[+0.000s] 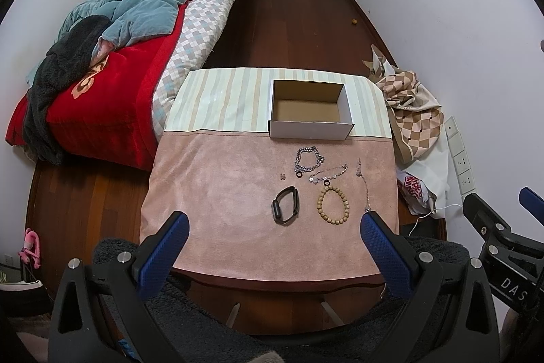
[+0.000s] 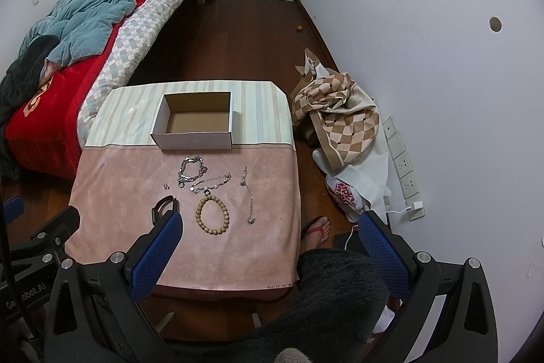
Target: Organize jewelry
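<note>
Black-framed tool (image 1: 272,227), blue textured pads (image 1: 384,247)

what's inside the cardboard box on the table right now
Nothing that shows: the box is open on top, and only its bare brown floor is in view. The near wall hides a strip of floor just behind it. All the jewelry lies outside on the pink cloth.

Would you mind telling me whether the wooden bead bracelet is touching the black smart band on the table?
Apart. The left wrist view shows bare pink cloth between the wooden bead bracelet and the black smart band; they lie side by side with a plain gap.
</note>
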